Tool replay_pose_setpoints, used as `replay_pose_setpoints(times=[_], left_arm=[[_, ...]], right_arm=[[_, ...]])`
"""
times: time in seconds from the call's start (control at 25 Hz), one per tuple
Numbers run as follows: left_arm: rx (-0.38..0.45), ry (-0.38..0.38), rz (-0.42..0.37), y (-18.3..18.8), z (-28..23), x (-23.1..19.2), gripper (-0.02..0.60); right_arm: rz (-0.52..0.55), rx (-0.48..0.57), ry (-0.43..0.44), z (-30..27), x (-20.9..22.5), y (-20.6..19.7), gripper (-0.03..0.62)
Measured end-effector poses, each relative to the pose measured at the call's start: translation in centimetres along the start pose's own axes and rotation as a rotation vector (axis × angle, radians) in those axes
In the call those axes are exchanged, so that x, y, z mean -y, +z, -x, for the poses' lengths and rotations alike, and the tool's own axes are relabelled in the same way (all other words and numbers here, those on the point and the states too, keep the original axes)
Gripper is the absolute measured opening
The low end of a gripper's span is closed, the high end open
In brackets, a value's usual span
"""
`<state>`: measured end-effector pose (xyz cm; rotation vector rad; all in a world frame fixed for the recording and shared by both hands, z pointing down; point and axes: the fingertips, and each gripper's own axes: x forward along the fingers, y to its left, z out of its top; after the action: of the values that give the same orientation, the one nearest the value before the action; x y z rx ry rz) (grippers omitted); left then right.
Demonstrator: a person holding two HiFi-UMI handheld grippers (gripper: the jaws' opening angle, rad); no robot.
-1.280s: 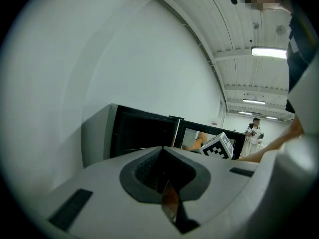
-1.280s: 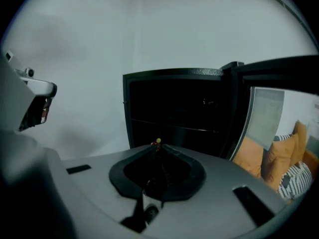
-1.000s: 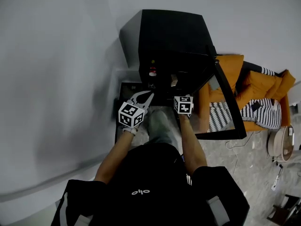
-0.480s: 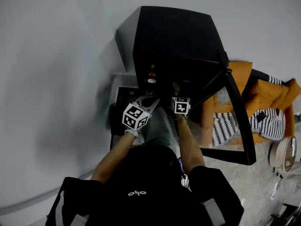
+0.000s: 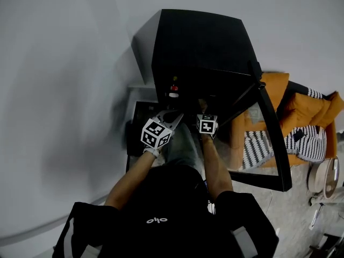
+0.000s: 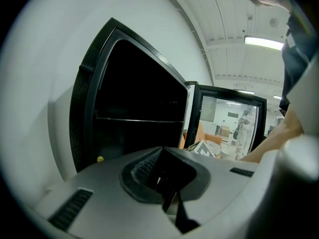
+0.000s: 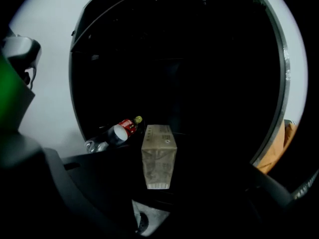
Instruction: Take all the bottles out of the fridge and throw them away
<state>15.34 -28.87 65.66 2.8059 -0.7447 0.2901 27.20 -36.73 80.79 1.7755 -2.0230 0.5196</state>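
Right gripper view puts you at the reach-in step: one bottle (image 7: 121, 130) lies on its side by the left edge of the fridge (image 5: 199, 42) floor, just beside one carton (image 7: 159, 156) at mid-floor. Your right gripper (image 5: 204, 113), half wide and empty, has just been closing its jaws, so steer left of the carton; your left gripper (image 5: 171, 116) is pinched together, empty.

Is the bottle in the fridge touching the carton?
Cannot tell. In the right gripper view the bottle reaches the carton at its top corner, but may lie behind it.
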Motion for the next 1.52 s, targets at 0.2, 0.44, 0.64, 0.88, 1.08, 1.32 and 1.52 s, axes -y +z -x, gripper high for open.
replay_pose_setpoints(times=[0.2, 0.44, 0.64, 0.88, 1.08, 1.32, 1.52], left_arm=[[-0.014, 0.003, 0.014, 2.8, 3.6, 3.1, 0.006], [-0.016, 0.013, 0.029, 8.6, 10.4, 8.6, 0.006], [0.0, 0.038, 0.021, 12.1, 15.8, 12.5, 0.006], [0.026, 0.091, 0.035, 12.5, 20.8, 14.8, 0.006], [0.045, 0.154, 0.047, 12.0, 24.5, 15.1, 0.006], [0.073, 0.283, 0.072, 11.5, 30.1, 14.2, 0.006], [0.094, 0.427, 0.108, 10.2, 36.3, 12.4, 0.006]], right_arm=[[0.012, -0.022, 0.016, 6.6, -2.1, 1.7, 0.207], [0.04, -0.016, 0.061, 17.2, -5.8, 5.9, 0.207], [0.067, 0.024, 0.077, 25.2, -8.4, 9.9, 0.207], [0.112, 0.068, 0.101, 30.2, -10.8, 12.2, 0.207], [0.137, 0.092, 0.126, 31.8, -12.7, 13.4, 0.207], [0.201, 0.098, 0.232, 31.8, -18.0, 14.3, 0.207], [0.268, 0.105, 0.368, 31.0, -25.8, 15.0, 0.207]])
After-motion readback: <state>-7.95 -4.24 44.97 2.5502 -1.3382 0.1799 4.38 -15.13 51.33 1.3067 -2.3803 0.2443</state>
